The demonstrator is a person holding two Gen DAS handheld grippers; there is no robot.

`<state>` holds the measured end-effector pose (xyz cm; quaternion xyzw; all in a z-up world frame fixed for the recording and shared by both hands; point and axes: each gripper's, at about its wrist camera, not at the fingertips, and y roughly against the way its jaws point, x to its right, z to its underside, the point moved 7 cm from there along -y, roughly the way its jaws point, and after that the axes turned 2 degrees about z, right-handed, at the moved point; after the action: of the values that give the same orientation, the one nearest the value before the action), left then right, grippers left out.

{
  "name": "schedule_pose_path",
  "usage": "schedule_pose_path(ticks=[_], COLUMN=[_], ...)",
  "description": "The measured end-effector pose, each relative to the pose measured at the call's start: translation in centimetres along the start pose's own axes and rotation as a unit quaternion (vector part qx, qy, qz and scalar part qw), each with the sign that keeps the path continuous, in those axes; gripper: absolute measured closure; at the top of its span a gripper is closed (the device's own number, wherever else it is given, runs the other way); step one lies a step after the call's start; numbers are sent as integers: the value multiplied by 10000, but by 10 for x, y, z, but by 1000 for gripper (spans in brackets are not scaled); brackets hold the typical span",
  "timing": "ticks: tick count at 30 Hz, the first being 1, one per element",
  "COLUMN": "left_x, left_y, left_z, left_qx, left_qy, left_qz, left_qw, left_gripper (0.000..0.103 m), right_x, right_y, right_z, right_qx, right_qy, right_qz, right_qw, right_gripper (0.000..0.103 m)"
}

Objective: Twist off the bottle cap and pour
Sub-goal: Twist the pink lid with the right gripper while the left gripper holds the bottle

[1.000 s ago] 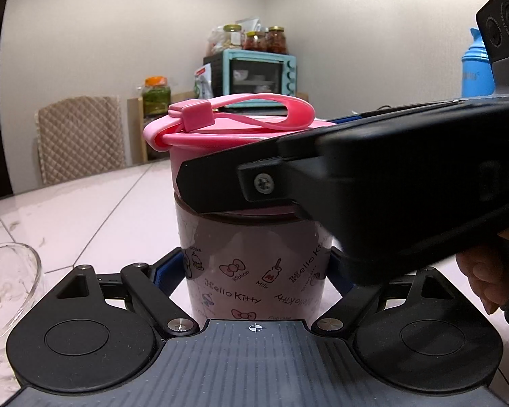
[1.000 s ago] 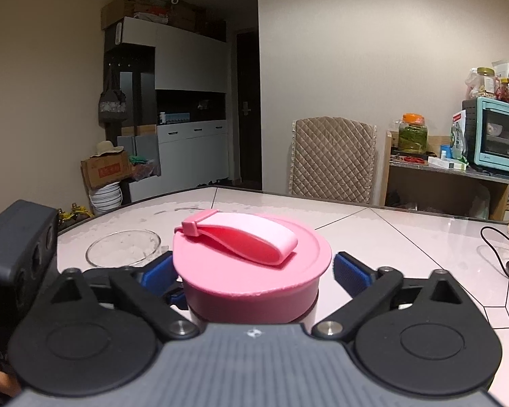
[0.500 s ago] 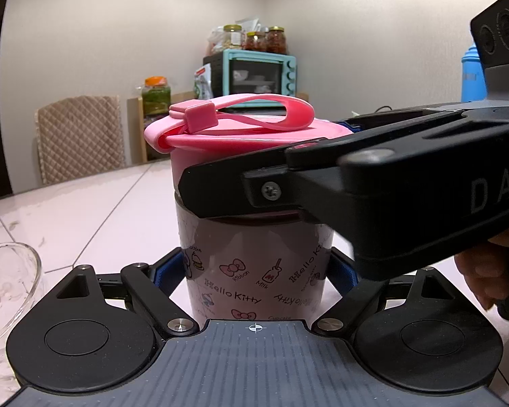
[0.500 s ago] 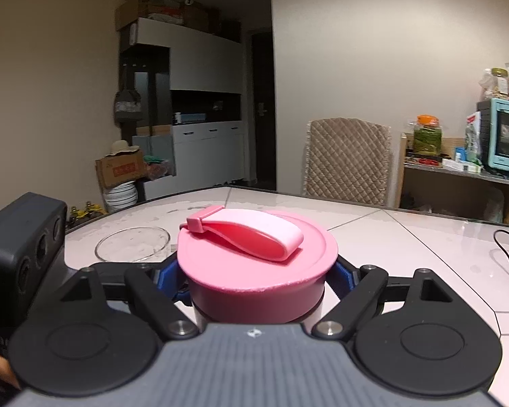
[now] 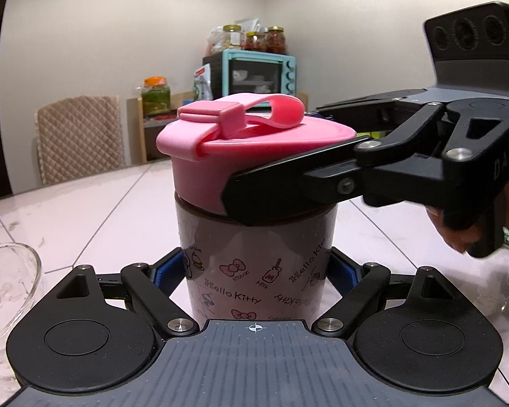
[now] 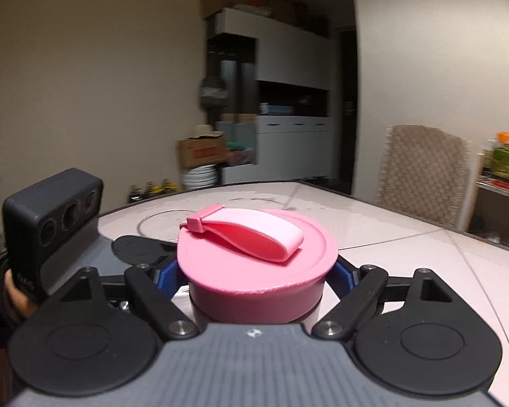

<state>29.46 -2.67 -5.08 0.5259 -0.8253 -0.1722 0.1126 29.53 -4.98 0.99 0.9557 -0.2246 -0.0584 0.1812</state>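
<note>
A pink Hello Kitty bottle [image 5: 257, 264] stands upright on the white tiled table. My left gripper [image 5: 257, 271] is shut on its printed body, blue pads against both sides. Its pink cap [image 5: 220, 156] with a loop strap [image 6: 251, 234] sits on top, slightly tilted in the left wrist view. My right gripper [image 6: 257, 278] is shut on the cap [image 6: 254, 271], fingers on either side; it reaches in from the right in the left wrist view [image 5: 373, 176].
A clear glass bowl [image 5: 3, 291] sits on the table at the left, also behind the cap in the right wrist view [image 6: 159, 224]. A quilted chair [image 5: 81, 139] stands at the far table edge. Shelves with jars and a teal oven [image 5: 257, 74] lie beyond.
My right gripper closed on the cap and has swung round with it; the strap clasp has turned and the right wrist view has panned. The left gripper and bottle body stay still.
</note>
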Motion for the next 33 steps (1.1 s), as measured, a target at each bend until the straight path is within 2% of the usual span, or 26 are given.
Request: schedule_pose_path(ticks=[1,4,8,11,15,22,23,24,25,26,29,33], left_x=[0,-2,-2,-3,-4,-4,-4,-4,-3,-2,-2,-2], left_y=[0,-1,-1,-1,-1,-2,-2,-2,-2,-1,-2,-3], left_z=[0,0,0,0,0,0,0,0,0,0,0,0], left_qx=[0,2,0,2,2,1,1,2,1,0,-1,0], left_qy=[0,-1,-1,0,-1,-1,1,3,1,-2,-4,-6], left_qz=[1,5,6,12,17,12,13,15,10,5,3,1], left_qw=[10000,10000,10000,10000,10000,10000,10000,10000,10000,10000,10000,10000], left_gripper=[13,13,13,13,13,13,13,13,13,13,13,13], right_x=[3,4,10,12,10,14,15,15,15,11,4,-5], right_y=[0,0,0,-2,-3,-2,-1,-2,-2,0,4,16], right_z=[0,-2,-5,-7,-10,-8,-7,-6,-4,-2,-2,-4], right_qx=[-1,23,76,87,75,44,51,23,-9,-64,-29,112], right_qy=[-14,100,297,381,406,377,354,340,351,404,359,220], right_qz=[-220,-445,-986,-1200,-1280,-1259,-1223,-1115,-1038,-886,-808,-215], right_qw=[9998,9990,9947,9920,9909,9913,9918,9932,9940,9952,9961,9995], right_gripper=[18,18,18,18,18,18,14,4,0,0,0,0])
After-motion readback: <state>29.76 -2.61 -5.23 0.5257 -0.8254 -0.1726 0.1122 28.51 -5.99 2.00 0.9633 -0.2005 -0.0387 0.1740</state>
